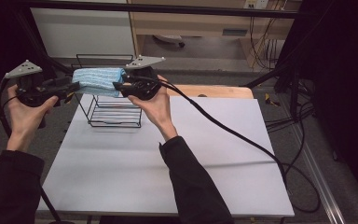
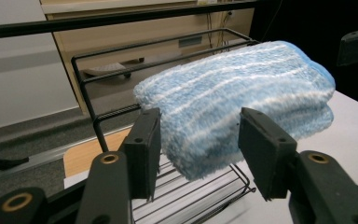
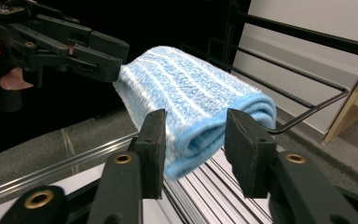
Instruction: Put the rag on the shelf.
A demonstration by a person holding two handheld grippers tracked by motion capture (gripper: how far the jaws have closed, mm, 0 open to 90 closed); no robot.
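A folded blue-and-white striped towel lies over the top bar of a black wire rack at the table's back left. My left gripper is at the towel's left end and my right gripper at its right end, both held level. In the left gripper view the towel sits between the parted jaws of my left gripper, and the pads do not press it. In the right gripper view the rolled end of the towel lies between the spread jaws of my right gripper, with the left gripper beyond.
The rack stands on a white table top with a wooden board at its back edge. A black cable trails from the right gripper across the table to the right. Black frame bars and cabinets stand behind.
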